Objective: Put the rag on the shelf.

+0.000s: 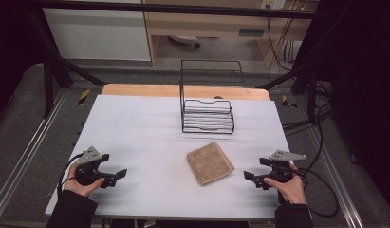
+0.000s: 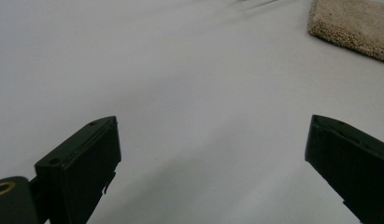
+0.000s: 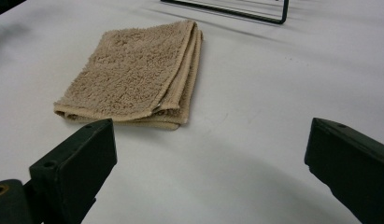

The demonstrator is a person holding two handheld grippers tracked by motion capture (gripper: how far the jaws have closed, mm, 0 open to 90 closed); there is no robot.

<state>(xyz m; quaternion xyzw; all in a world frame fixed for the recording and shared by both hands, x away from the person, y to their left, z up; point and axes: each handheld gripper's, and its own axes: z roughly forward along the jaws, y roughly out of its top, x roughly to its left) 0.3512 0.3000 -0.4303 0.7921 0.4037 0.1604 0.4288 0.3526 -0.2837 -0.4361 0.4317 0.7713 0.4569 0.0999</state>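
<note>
Lab or recording rig, not a home: white-covered table (image 1: 135, 128) inside a black metal frame (image 1: 183, 8), grey carpet floor (image 1: 22, 118) with yellow-black tape marks (image 1: 83, 96), cables (image 1: 278, 42) hanging at far right, wooden desk (image 1: 207, 23) and white cabinet (image 1: 97, 33) at far side

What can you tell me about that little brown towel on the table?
The towel is tan terry cloth, looped and fluffy, folded into a thick, roughly square pad with stacked hemmed edges showing along one side. It lies flat on the white table, turned at an angle, in front of the black wire rack. Nothing touches it; both claws sit apart.
</note>
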